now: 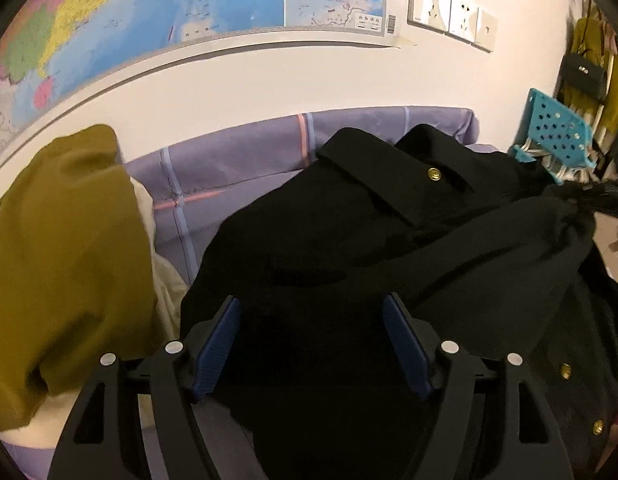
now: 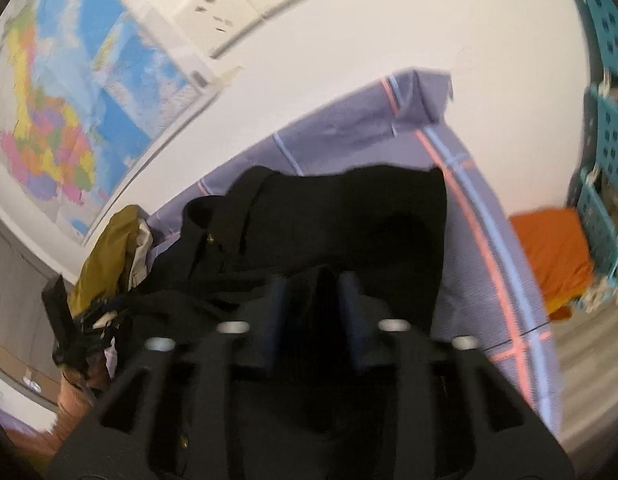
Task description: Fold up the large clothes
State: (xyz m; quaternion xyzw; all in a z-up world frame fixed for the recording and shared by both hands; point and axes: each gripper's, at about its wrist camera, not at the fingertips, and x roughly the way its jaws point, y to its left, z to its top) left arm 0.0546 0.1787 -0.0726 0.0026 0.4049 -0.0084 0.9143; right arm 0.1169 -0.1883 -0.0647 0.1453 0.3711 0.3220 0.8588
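A black coat (image 1: 349,240) with gold buttons lies bunched on a lilac checked sheet (image 1: 237,160). My left gripper (image 1: 313,312) is open, its blue pads (image 1: 219,344) wide apart just above the coat's near part. In the right wrist view the coat (image 2: 349,216) lies on the sheet (image 2: 461,248), and my right gripper (image 2: 316,284) is shut on a fold of the black fabric, which stands up between the pads. The other gripper (image 2: 65,320) shows at the left edge there, and the right gripper's tip (image 1: 605,196) shows at the right edge of the left wrist view.
An olive garment (image 1: 65,248) over a cream one lies at the left of the sheet. A wall with a map (image 1: 149,8) and sockets (image 1: 449,12) is behind. Teal perforated crates (image 2: 609,140) and an orange cloth (image 2: 549,256) are at the right.
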